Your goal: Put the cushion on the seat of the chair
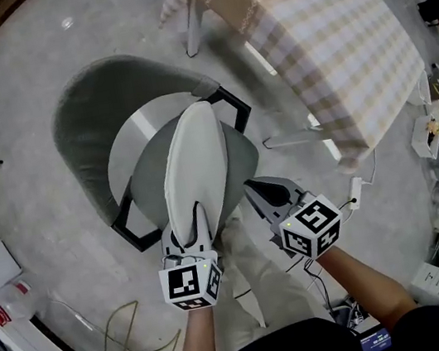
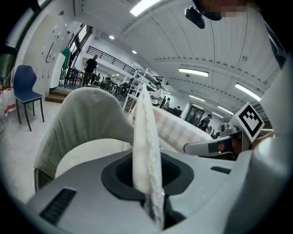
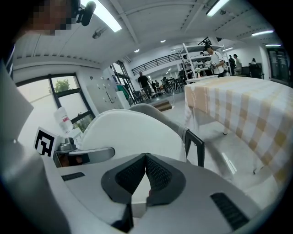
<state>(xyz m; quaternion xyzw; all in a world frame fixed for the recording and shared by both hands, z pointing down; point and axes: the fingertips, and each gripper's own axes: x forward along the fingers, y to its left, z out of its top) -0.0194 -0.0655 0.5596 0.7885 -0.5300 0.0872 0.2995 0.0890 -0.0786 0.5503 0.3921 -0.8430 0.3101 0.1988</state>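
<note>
One cushion (image 1: pixel 196 162), one grey chair (image 1: pixel 85 127), one blue chair (image 2: pixel 23 84), one table (image 1: pixel 330 41), two tongs: left tongs (image 1: pixel 196 210), right tongs (image 1: pixel 249 184).

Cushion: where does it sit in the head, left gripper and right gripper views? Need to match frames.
Head view: cushion at centre, on edge over the chair, its near end in the left gripper jaws.
Left gripper view: centre, a thin upright edge clamped between the jaws.
Right gripper view: left of centre, its broad white face beyond the jaws.
Shared landmark: checked table.
</note>
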